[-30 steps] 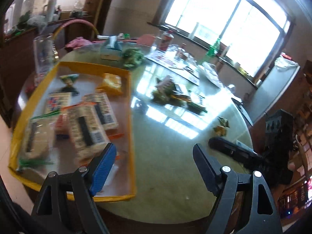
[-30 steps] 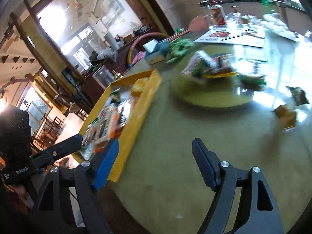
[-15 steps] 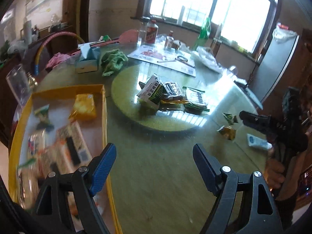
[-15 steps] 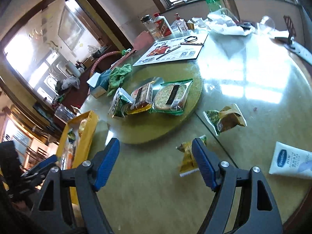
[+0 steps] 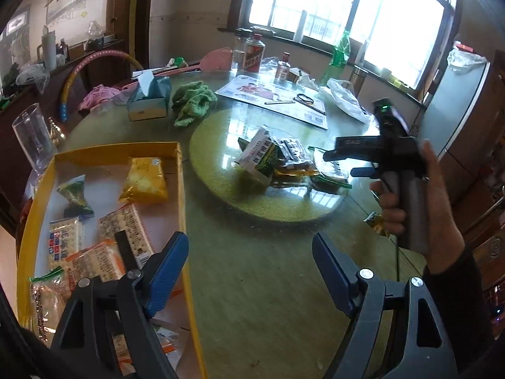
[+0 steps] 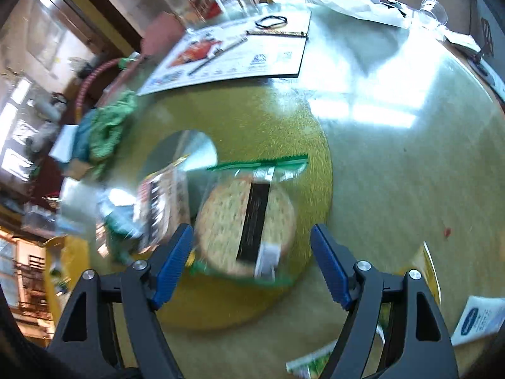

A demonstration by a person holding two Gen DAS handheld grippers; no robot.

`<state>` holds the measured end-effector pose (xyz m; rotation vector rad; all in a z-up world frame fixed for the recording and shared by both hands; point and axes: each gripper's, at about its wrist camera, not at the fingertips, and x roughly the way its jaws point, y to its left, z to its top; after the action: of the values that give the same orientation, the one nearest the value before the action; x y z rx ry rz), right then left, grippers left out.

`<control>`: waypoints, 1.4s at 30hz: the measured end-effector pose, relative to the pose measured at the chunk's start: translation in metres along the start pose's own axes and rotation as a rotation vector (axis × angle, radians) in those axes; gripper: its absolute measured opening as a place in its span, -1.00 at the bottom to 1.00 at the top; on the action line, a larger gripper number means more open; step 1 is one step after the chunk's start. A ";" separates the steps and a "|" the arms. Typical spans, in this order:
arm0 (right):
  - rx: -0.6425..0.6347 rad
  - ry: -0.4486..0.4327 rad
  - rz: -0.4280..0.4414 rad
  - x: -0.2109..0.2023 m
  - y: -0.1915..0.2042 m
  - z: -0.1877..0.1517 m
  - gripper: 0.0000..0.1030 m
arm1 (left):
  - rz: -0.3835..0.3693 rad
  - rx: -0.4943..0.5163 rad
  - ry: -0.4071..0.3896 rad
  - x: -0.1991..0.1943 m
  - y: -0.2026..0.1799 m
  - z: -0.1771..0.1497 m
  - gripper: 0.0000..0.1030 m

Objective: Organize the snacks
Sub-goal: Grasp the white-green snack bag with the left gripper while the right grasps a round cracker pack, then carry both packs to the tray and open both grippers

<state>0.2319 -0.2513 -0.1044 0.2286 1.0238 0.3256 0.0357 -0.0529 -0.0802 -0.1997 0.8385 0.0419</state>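
Observation:
A yellow tray [image 5: 181, 170] at the table's left holds several snack packs, among them a yellow bag [image 5: 143, 180]. A pile of snacks [image 5: 274, 158] lies on the round glass turntable [image 5: 221, 177]. My left gripper [image 5: 249, 271] is open and empty over the table beside the tray's right rim. My right gripper [image 6: 251, 259] is open above a clear green-edged pack with a round cracker [image 6: 246, 218], which lies between its fingers. The right gripper also shows in the left wrist view [image 5: 350, 161], hovering over the pile.
A green cloth [image 5: 192, 101], a tissue box [image 5: 148, 101], bottles [image 5: 254, 53] and a printed sheet [image 5: 274, 98] lie at the far side. A tall glass [image 5: 31, 139] stands left of the tray. Loose small packs [image 6: 429, 271] and a white sachet [image 6: 476, 319] lie near the right edge.
My right gripper has moved forward and down over the turntable, so the cracker pack now sits between its fingers. My left gripper has swung slightly, keeping the tray at its left.

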 end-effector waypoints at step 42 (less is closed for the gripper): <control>-0.347 -0.187 -0.085 -0.012 0.017 -0.092 0.47 | 0.124 -0.009 0.199 0.179 -0.030 0.078 -0.30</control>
<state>0.1443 -0.2370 -0.1355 -0.0969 0.7757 0.3910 0.2160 -0.0745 -0.1575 -0.1620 1.0485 0.1445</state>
